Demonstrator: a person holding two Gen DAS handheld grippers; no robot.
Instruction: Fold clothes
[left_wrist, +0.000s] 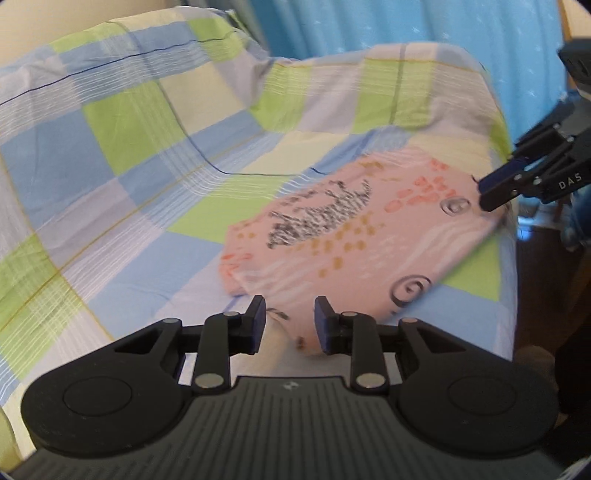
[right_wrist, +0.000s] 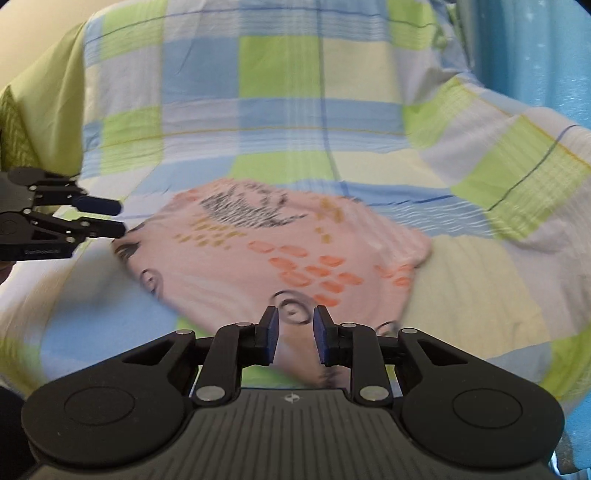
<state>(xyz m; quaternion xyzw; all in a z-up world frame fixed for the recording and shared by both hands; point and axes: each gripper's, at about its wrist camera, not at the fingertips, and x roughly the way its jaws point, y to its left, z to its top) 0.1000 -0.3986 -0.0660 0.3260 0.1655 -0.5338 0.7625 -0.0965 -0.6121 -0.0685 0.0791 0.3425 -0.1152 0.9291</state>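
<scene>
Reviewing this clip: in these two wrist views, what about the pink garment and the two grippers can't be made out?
- Pink garment: type and fold state unclear; motion blur in both views.
- Its near edge: hidden behind the left gripper in the left wrist view and the right gripper in the right wrist view.
- Garment print: smeared, unreadable.
- Contact with the cloth: both grippers are open; blur hides whether any fingertip touches the fabric.
- Checked bedsheet: cut off by the fisheye edges.

pink garment (left_wrist: 369, 236) w/ orange dots, blue-green checked sheet (left_wrist: 122, 147)
</scene>
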